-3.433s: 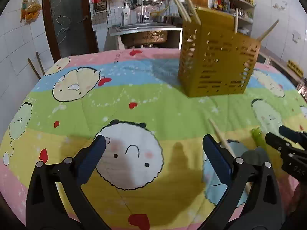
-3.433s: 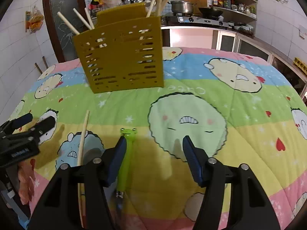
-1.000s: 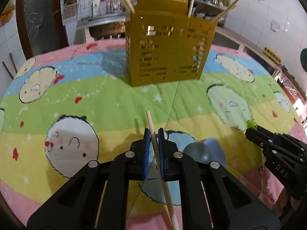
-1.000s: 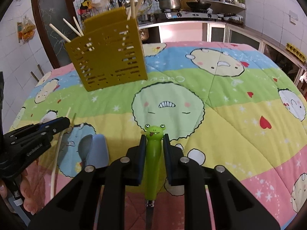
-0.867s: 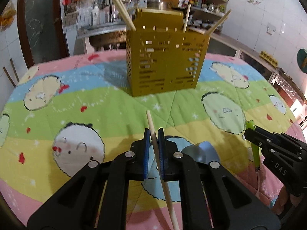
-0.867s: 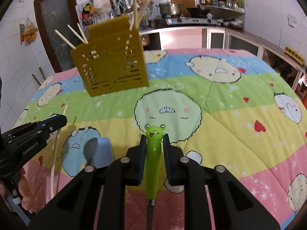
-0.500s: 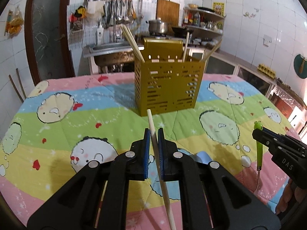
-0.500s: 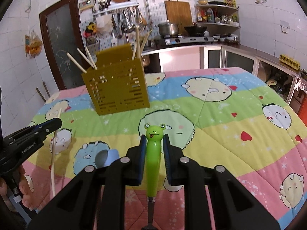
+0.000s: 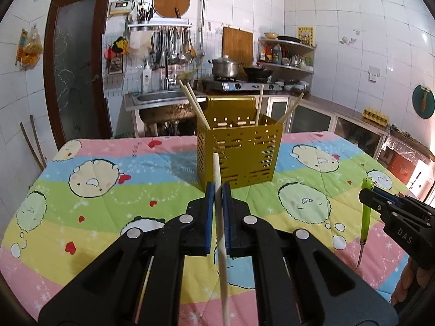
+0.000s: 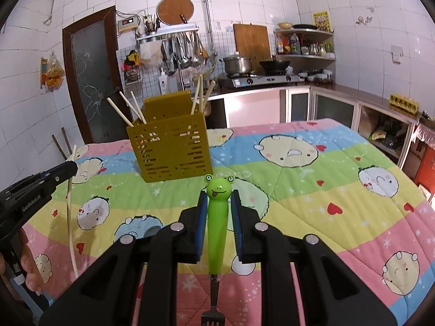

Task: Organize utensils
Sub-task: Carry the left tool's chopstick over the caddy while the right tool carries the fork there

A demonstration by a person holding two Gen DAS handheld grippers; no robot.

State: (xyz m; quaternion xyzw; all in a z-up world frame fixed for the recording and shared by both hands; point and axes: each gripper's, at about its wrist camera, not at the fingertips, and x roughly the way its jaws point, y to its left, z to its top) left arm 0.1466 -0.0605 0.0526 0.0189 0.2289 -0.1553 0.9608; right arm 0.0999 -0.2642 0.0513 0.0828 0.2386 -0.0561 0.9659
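A yellow slotted utensil holder [image 9: 239, 157] stands upright on the cartoon quilt, with several chopsticks leaning out of it; it also shows in the right wrist view [image 10: 171, 152]. My left gripper [image 9: 217, 193] is shut on a single wooden chopstick [image 9: 220, 233], held in the air in front of the holder. My right gripper [image 10: 218, 198] is shut on a green frog-handled fork [image 10: 217, 222], tines pointing back toward me, also lifted above the quilt. Each gripper shows in the other's view: the right one [image 9: 365, 194] and the left one [image 10: 72, 167].
The quilt-covered table [image 9: 95, 198] has a blue spoon [image 10: 151, 231] lying on it near the front left. Behind the table are a sink [image 9: 160, 99], a stove with pots [image 10: 261, 73] and a brown door [image 9: 73, 81]. The table's right edge drops off near cabinets.
Both grippers closed on their items, the chopstick on the left and the frog fork on the right, then lifted them off the quilt and rose higher, away from the holder.
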